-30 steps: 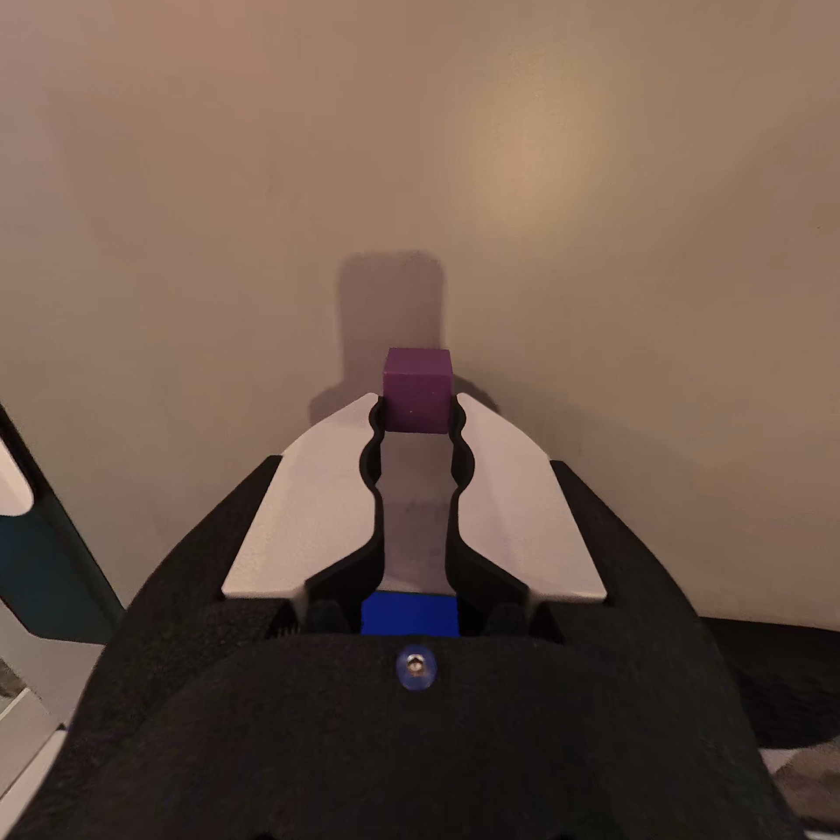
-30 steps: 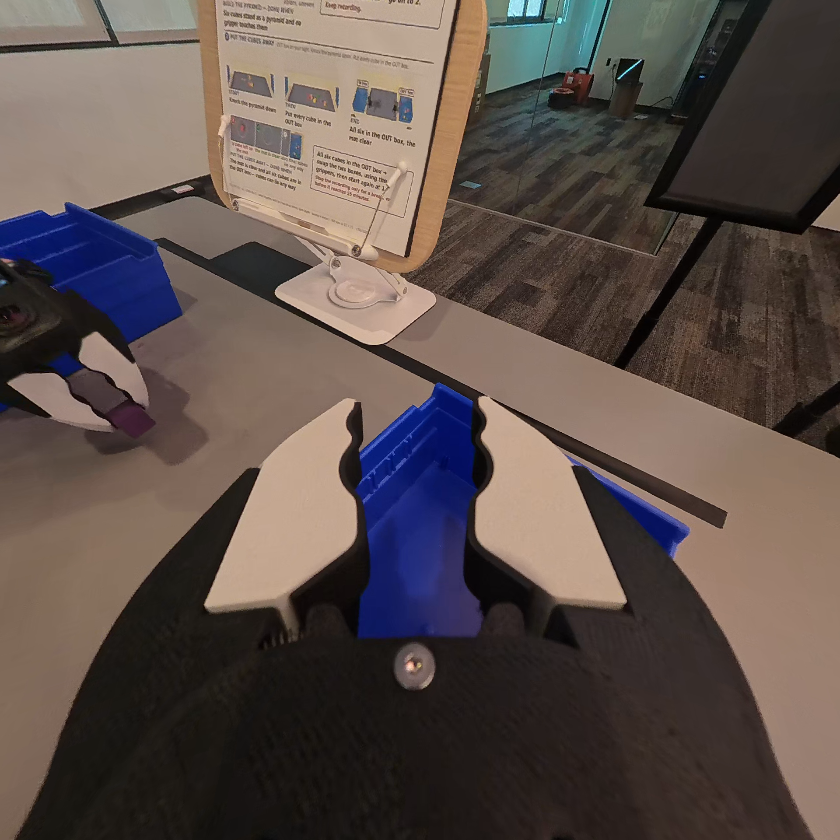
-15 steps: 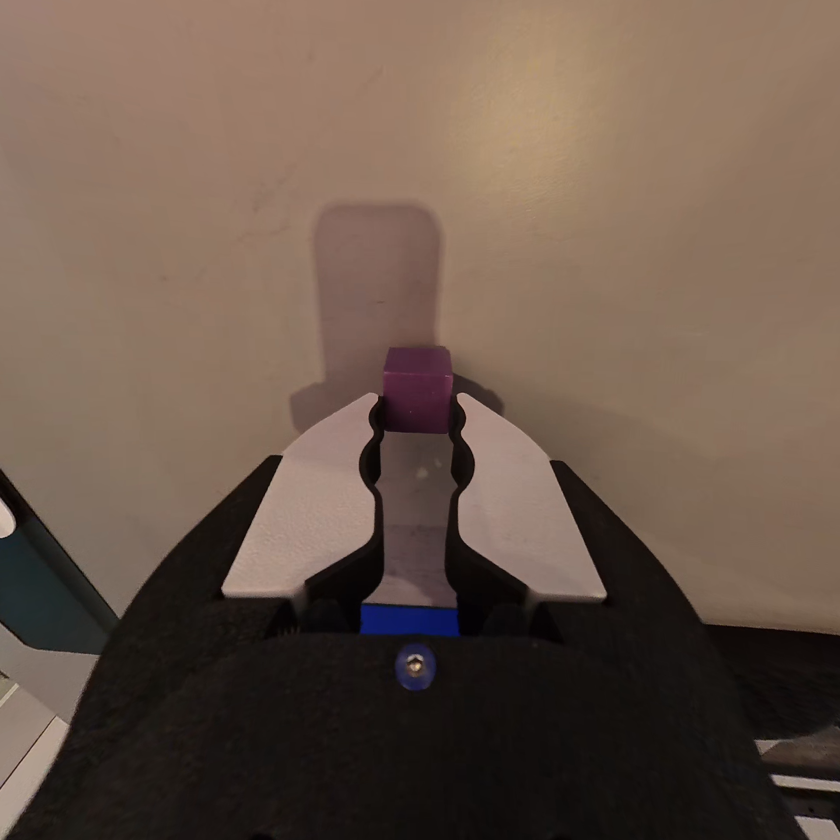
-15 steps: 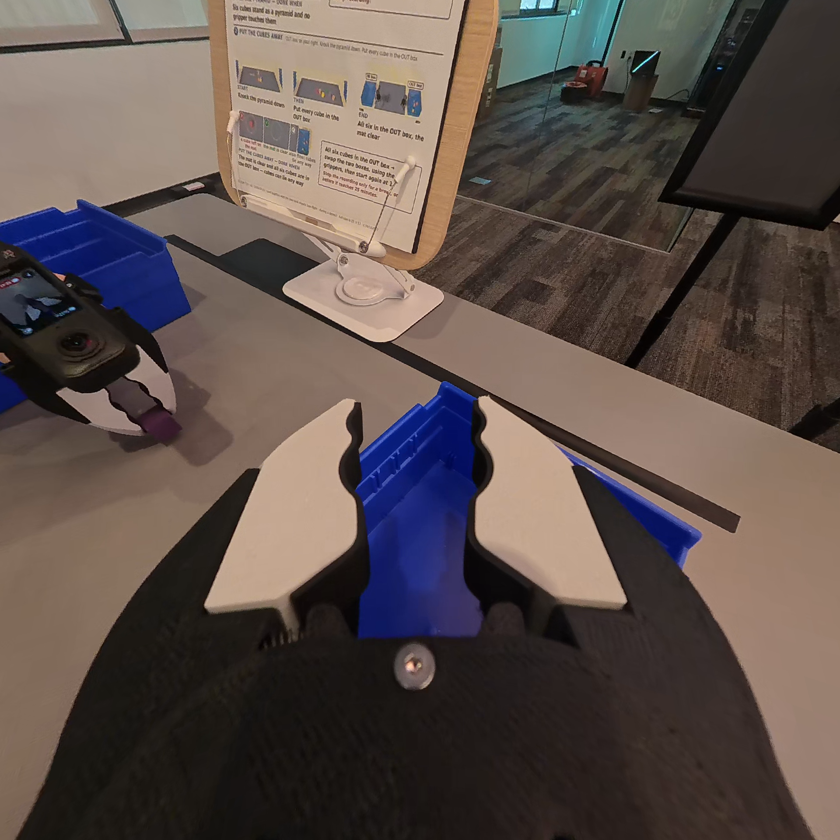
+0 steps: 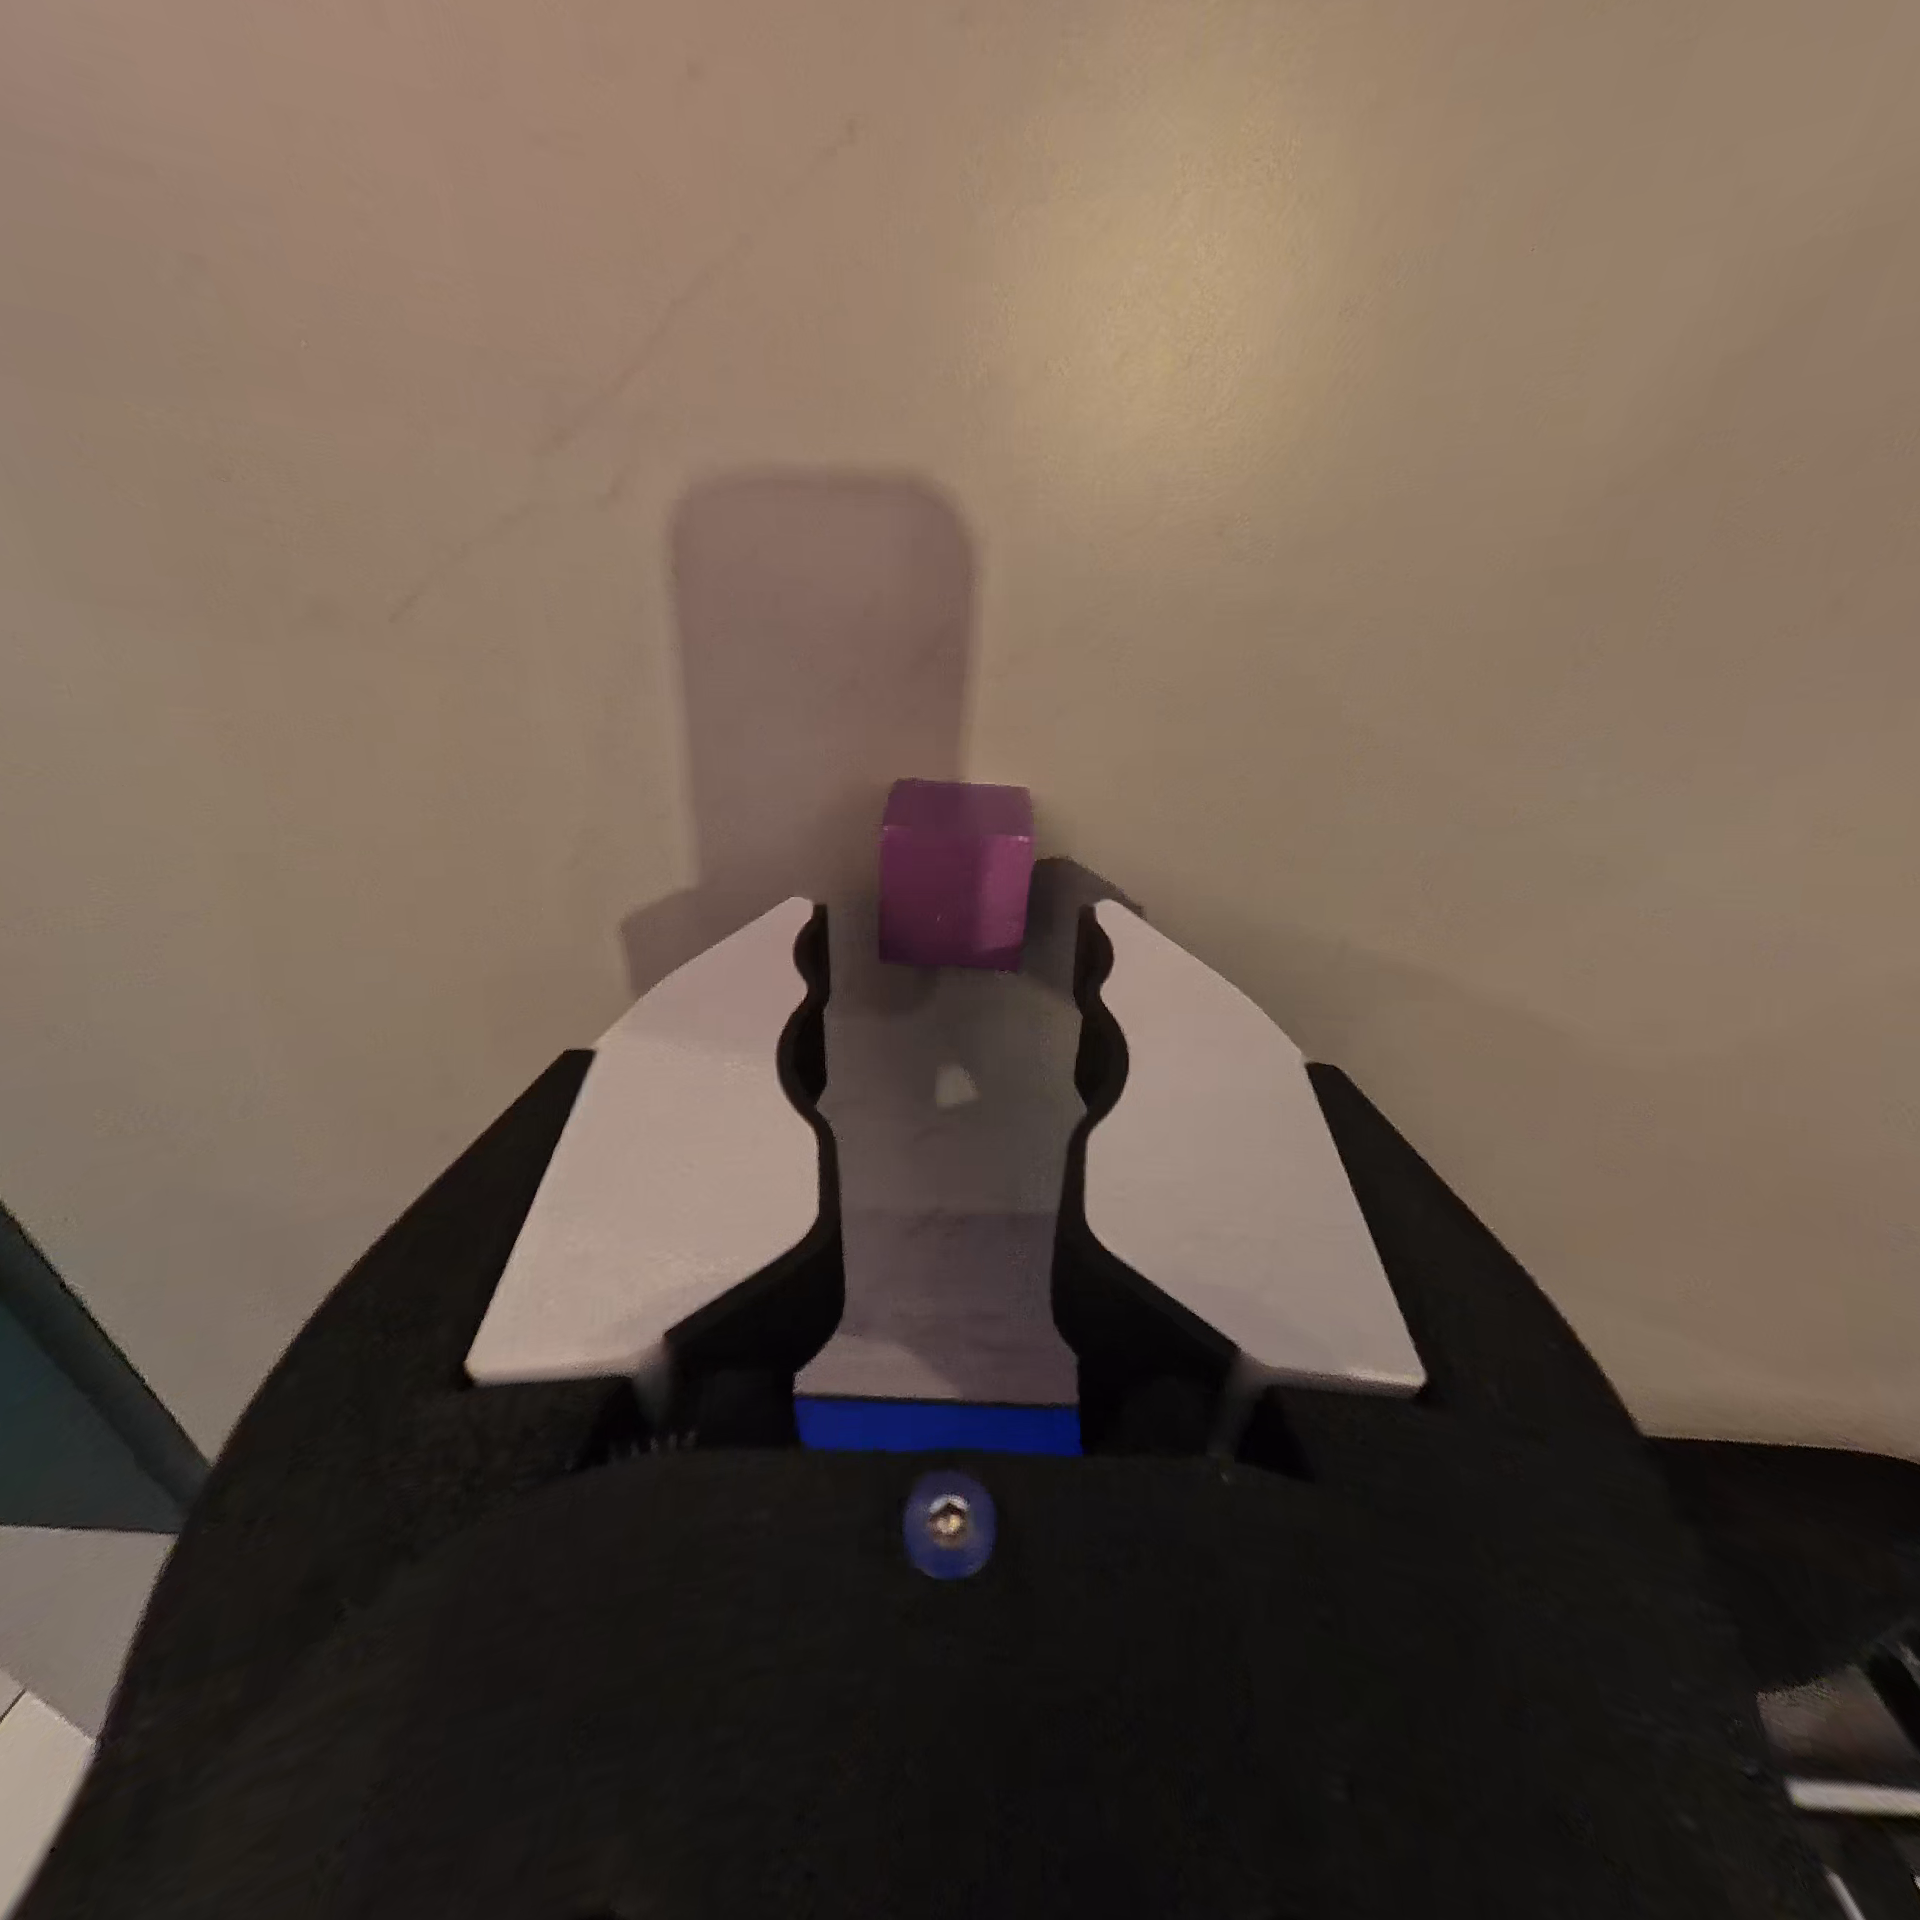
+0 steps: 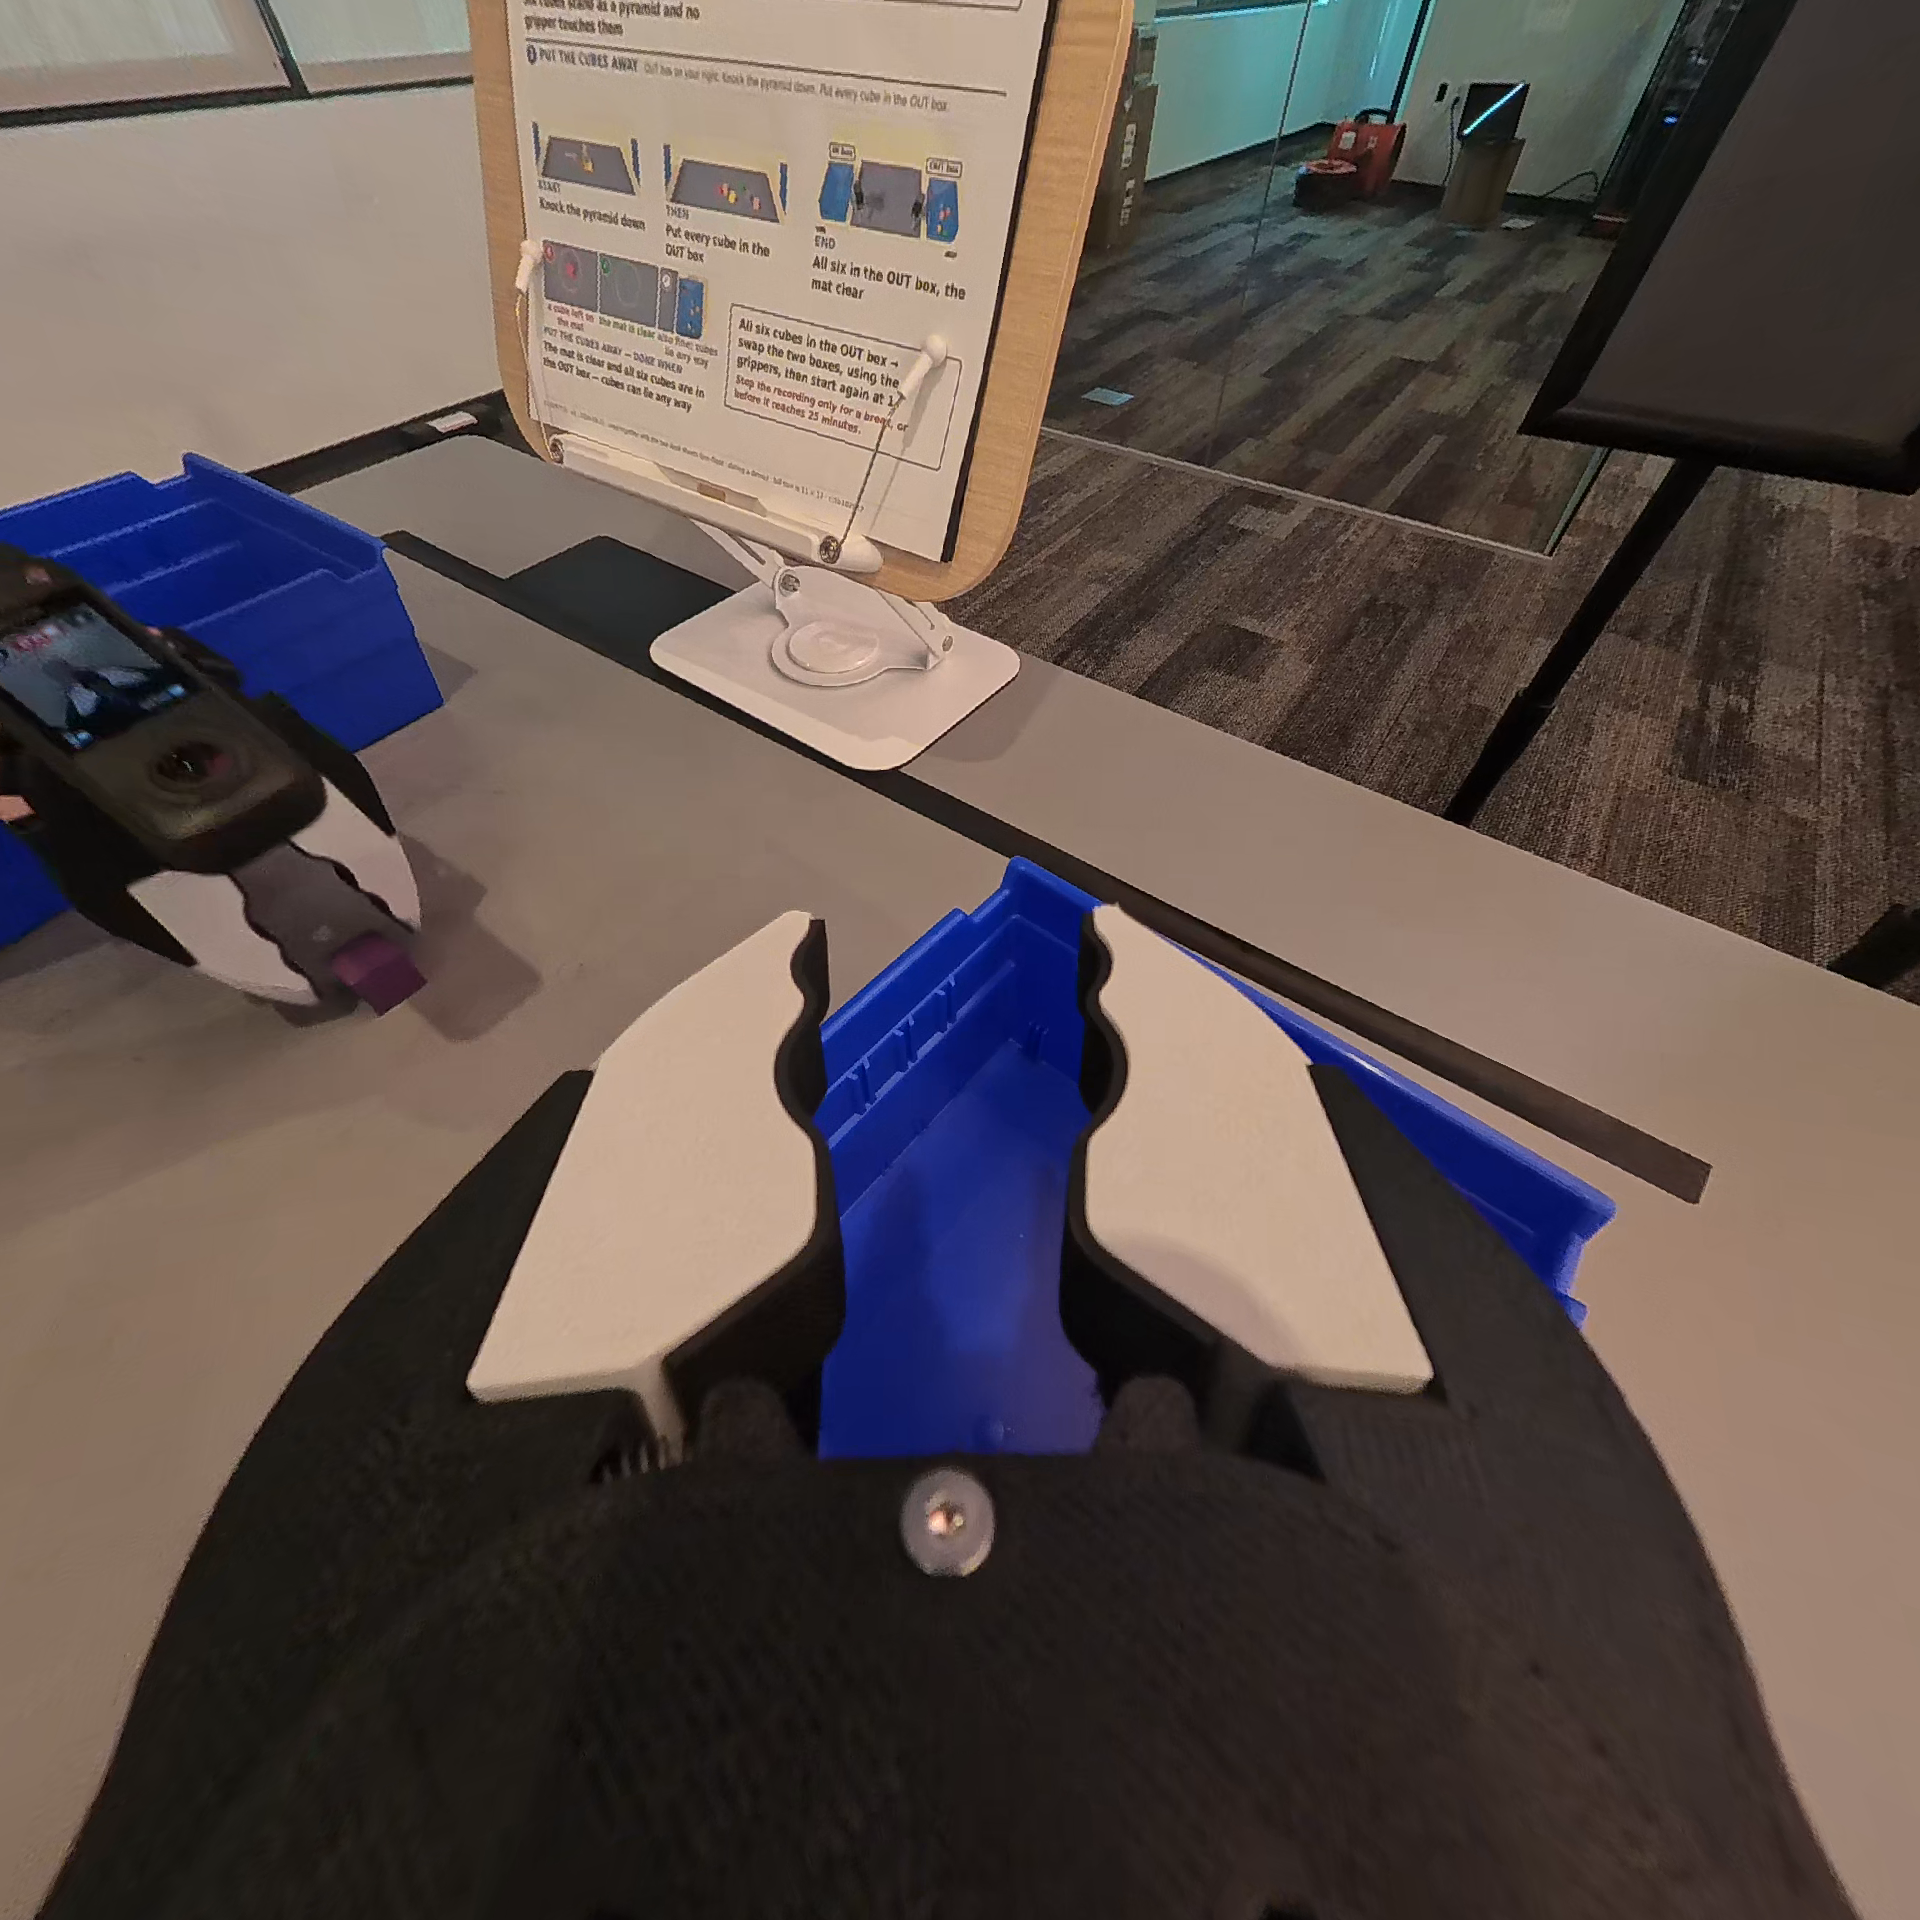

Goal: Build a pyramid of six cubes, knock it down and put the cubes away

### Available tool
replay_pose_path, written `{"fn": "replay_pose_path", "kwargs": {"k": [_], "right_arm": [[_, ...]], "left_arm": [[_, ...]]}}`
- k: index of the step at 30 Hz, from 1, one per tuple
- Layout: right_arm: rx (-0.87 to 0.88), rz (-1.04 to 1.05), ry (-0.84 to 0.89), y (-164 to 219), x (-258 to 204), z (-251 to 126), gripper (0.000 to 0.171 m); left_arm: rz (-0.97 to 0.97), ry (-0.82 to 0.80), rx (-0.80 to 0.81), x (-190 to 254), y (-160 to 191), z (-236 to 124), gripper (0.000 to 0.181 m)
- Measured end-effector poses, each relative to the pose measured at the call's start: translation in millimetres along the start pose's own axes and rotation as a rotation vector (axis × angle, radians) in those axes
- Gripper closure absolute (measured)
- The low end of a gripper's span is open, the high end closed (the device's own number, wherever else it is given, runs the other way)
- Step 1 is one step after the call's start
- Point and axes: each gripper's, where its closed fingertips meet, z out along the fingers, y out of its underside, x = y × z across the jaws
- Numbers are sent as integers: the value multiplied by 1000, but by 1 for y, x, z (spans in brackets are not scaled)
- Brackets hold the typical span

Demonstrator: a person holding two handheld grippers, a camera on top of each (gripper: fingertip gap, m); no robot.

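Though one purple cube sat on the mat between the spread, empty left gripper fingers, five were unplaced; right gripper gaped empty.

A grey table fills the foreground, with a white wall behind it on the left and a window strip high above. To the right lies dark wood-patterned flooring (patchy greys and browns), running past a glass partition toward a brighter room beyond.
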Motion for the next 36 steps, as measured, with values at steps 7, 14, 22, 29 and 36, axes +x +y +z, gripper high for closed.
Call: {"fn": "replay_pose_path", "kwargs": {"k": [7, 14, 22, 29, 36], "right_arm": [[8, 8, -1, 0, 1, -2, 124], [32, 16, -3, -4, 3, -7, 124], [33, 27, -2, -3, 4, -8, 124], [26, 44, 13, 2, 11, -9, 124], [12, 50, 15, 6, 14, -7, 124]], "left_arm": [[-105, -211, 330, -28, 11, -98, 128], [-509, -478, 448, -77, 154, -178, 129], [-513, -254, 128, -33, 263, -72, 129], [-474, -219, -1, -24, 289, -34, 133], [-481, -216, -10, -30, 288, -25, 139]]}}
